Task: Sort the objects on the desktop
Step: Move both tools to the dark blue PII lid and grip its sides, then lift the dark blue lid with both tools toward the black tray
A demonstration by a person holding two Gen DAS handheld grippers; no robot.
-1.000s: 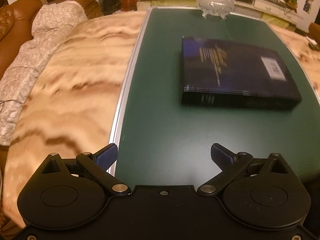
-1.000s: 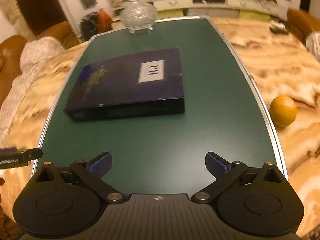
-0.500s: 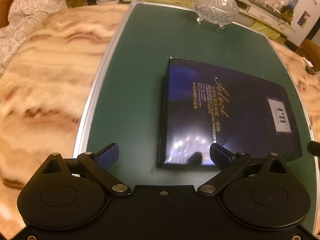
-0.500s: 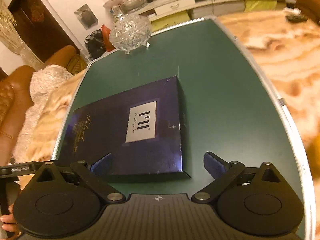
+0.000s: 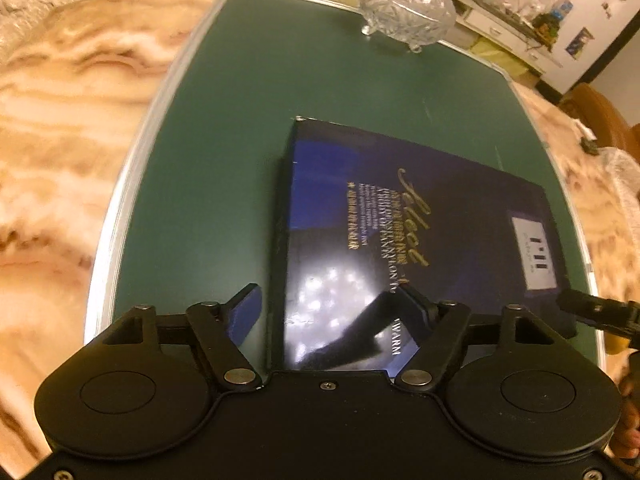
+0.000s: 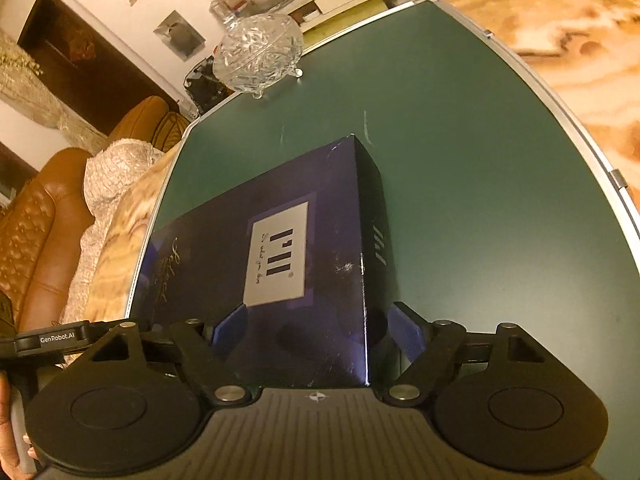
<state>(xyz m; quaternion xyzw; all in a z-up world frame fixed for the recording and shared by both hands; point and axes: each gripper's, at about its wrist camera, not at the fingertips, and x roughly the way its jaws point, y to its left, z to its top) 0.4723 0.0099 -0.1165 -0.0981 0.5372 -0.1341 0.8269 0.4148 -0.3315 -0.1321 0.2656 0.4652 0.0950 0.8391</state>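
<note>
Left gripper (image 5: 328, 312), right gripper (image 6: 316, 328): both spread wide, empty, straddling opposite corners of dark box (image 6: 280, 248) | box flat on green mat (image 5: 224, 160) | Risk: uneven closure may skew the glossy box.

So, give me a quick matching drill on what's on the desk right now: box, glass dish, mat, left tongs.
Things:
1. dark blue box
2. crystal glass dish
3. green mat
4. left tongs

States:
A. at the mat's far end
B. open, astride the box's near left corner
C. flat on the mat, white label on top
D. silver-edged, on the marbled table

Pairs: 1-C, 2-A, 3-D, 4-B
</note>
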